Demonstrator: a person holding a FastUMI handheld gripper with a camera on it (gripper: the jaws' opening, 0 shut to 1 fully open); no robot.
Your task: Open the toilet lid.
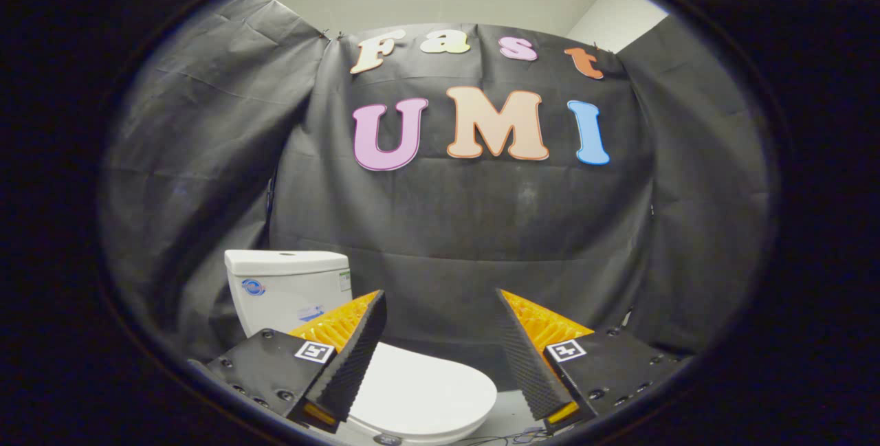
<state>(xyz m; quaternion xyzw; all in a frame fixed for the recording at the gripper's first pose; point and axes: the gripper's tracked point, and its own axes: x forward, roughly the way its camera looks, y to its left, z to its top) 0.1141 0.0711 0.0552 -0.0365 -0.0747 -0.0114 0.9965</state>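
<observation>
Toilet: one white toilet, standing against the black cloth wall.
Cistern: one white cistern, at the back of the toilet, beyond the left finger.
Toilet lid: one white toilet lid, lying flat and closed in front of the cistern, below the fingers, mostly between them.
Tongs: one pair of tongs, two fingers spread wide apart, gripping nothing, above the lid.

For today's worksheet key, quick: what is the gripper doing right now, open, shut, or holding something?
Gripper: open, fingers spread wide, holding nothing; the closed toilet lid lies below and between them, untouched.
</observation>
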